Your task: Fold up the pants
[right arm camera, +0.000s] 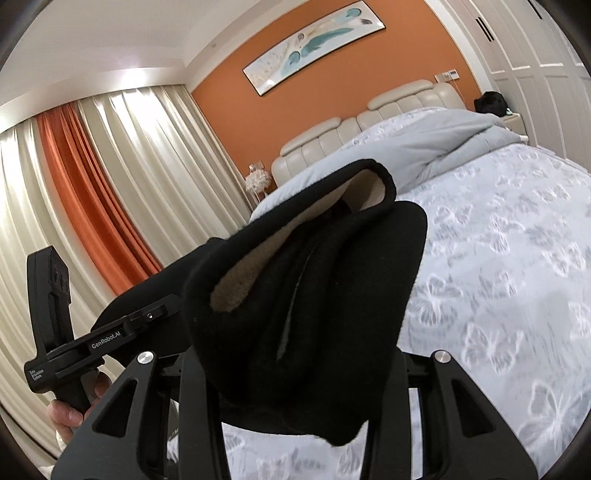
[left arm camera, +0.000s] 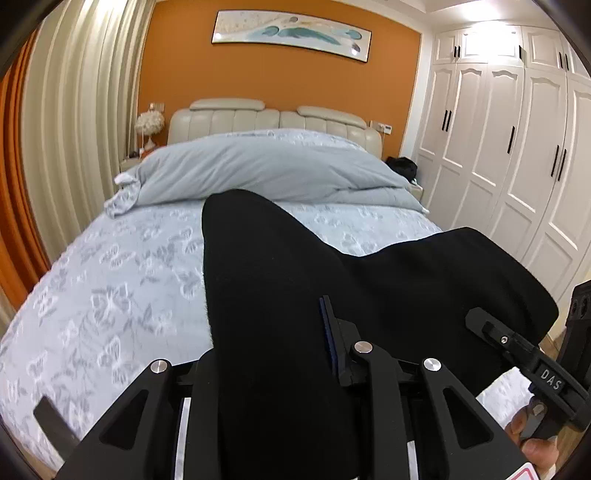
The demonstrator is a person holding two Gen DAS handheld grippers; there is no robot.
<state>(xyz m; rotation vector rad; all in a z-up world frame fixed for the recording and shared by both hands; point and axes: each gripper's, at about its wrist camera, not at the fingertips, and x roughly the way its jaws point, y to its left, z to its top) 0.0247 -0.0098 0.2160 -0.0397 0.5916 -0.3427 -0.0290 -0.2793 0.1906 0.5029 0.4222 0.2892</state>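
Pants [left arm camera: 295, 295] above bed [left arm camera: 110, 288], duvet [left arm camera: 258, 166] behind, wardrobe [left arm camera: 517, 147] right, curtains [left arm camera: 74, 110] left.

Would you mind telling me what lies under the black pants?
Under the lifted black pants lies the butterfly-print bedspread. The cloth hides the bedspread directly beneath it and most of both tools' fingers.

Black pants [left arm camera: 280, 295] with perhaps beige lining, pale-blue butterfly-print bedsheet [left arm camera: 110, 277], orange wall [left arm camera: 258, 77].

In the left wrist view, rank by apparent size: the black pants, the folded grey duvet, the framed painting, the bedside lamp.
1. Black pants, enlarged by nearness to the camera
2. Folded grey duvet
3. Long framed painting
4. Small white bedside lamp
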